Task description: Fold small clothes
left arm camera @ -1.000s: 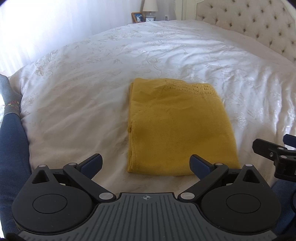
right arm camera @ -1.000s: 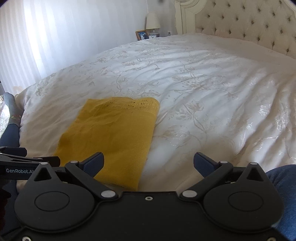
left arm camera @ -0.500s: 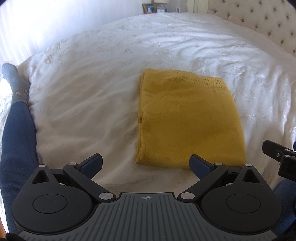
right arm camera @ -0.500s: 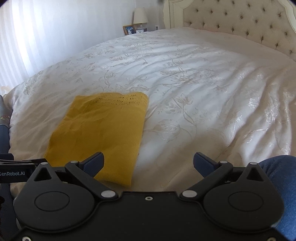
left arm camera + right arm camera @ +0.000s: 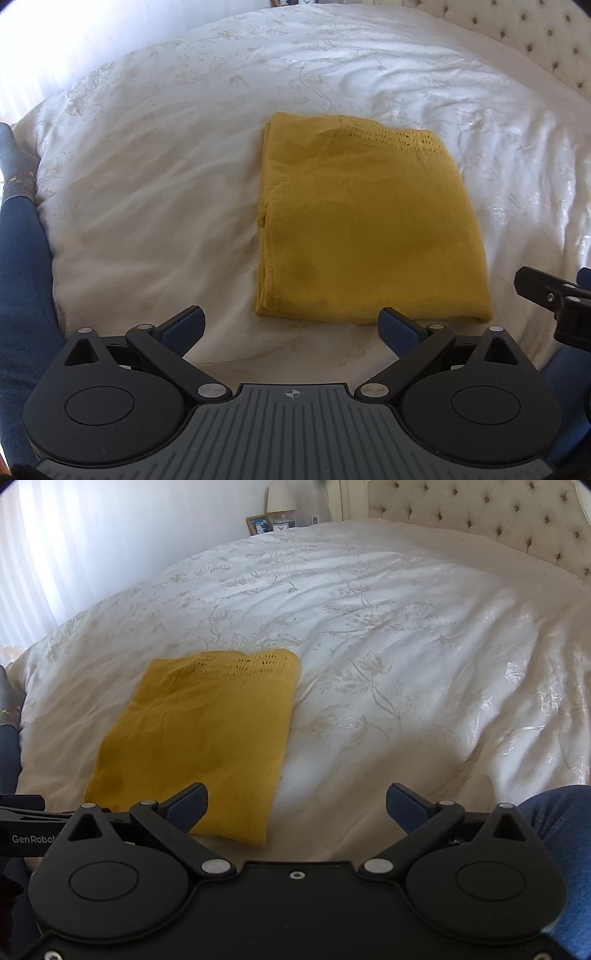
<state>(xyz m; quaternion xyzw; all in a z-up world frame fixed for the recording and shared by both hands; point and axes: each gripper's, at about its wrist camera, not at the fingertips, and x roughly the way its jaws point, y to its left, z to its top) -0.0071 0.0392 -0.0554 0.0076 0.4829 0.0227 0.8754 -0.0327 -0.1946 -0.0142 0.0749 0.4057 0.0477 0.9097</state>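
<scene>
A yellow knit garment lies folded into a flat rectangle on the white flowered bedspread of a bed, its lacy edge at the far end. The left tool hangs just short of the garment's near edge, its blue-padded fingers spread wide apart and holding nothing. The right tool sits off the garment's right near corner, fingers also wide apart and empty; its left finger overlaps the cloth in the right wrist view, though contact cannot be told. A tufted headboard stands at the far end, with a lamp and picture frame beside it. Blue-jeaned legs flank the bed's near edge
</scene>
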